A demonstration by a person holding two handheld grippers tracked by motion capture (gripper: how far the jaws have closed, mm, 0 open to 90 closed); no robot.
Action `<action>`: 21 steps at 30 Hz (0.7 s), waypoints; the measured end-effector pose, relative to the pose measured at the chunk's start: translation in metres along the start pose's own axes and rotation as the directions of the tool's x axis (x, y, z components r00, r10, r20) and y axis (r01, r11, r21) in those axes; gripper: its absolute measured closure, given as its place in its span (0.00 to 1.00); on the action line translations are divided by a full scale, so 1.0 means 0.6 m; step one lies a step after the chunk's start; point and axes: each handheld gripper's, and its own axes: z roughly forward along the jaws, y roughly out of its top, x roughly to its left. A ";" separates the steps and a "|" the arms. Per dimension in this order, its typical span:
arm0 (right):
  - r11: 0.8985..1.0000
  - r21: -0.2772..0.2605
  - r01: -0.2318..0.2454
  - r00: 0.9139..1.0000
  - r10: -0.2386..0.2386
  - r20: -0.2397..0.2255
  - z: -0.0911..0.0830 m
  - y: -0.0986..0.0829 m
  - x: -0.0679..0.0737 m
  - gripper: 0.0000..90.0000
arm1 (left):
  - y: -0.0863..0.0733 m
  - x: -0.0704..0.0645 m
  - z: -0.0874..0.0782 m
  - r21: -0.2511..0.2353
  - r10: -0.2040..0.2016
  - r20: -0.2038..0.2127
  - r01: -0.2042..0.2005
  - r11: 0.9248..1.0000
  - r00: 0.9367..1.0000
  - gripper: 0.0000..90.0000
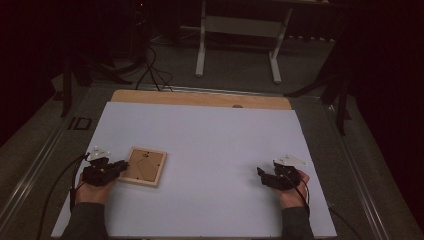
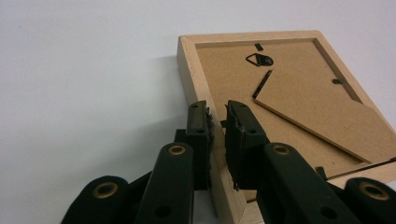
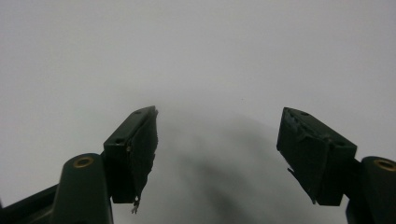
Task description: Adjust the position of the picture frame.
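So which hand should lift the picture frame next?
Left. The left tongs are already closed on the wooden edge of the picture frame. The right tongs stand open over bare table, well away from it.

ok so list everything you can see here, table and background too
picture frame: 1, light wood, lying back side up on the left of the sheet, its near edge between the left gripper's jaws
hanger hook: 1, black, on the frame's brown backing board
sheet: 1, white, covering most of the table
table: 1, wooden, a strip showing beyond the sheet's far edge
stand: 1, white legs, on the floor behind the table
cables: several, black, on the floor at back left
left gripper: 1, black, jaws closed on the frame's edge
right gripper: 1, black, jaws wide apart over bare sheet
hands: 2, one holding each gripper, at the near edge
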 end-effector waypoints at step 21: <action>1.000 0.001 0.023 1.000 -0.023 0.001 0.002 0.002 0.004 0.32 | 0.017 -0.031 0.022 0.002 0.091 -0.039 -0.091 0.996 0.995 0.91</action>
